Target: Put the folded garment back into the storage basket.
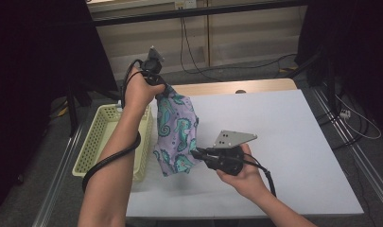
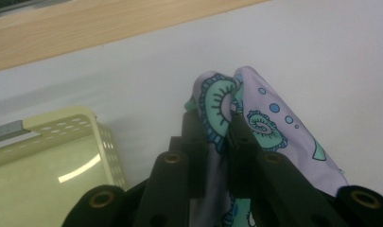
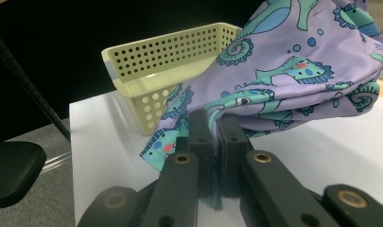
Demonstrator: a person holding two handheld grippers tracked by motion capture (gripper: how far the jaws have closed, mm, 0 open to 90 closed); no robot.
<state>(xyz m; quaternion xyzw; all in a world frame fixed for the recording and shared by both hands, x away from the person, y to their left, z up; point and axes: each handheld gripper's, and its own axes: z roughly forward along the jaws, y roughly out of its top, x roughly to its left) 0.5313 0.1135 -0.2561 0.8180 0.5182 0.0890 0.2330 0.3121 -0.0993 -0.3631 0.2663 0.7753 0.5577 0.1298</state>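
Observation:
A lilac cloth with teal seahorse prints (image 1: 176, 135) hangs in the air above the white table (image 1: 283, 142). My left gripper (image 1: 161, 85) is raised high and shut on the cloth's top corner; in the left gripper view the cloth (image 2: 255, 111) is pinched between the black jaws of that gripper (image 2: 217, 125). My right gripper (image 1: 196, 152) is lower, to the right of the cloth, shut on its lower edge. In the right gripper view the cloth (image 3: 283, 71) billows beyond the closed jaws of that gripper (image 3: 216, 125).
A pale yellow perforated basket (image 1: 97, 142) stands at the table's left edge, just left of the hanging cloth, also visible as the basket (image 2: 61, 151) and the basket (image 3: 165, 56). A wooden strip (image 1: 236, 86) runs along the table's far side. Cables lie on the floor beyond.

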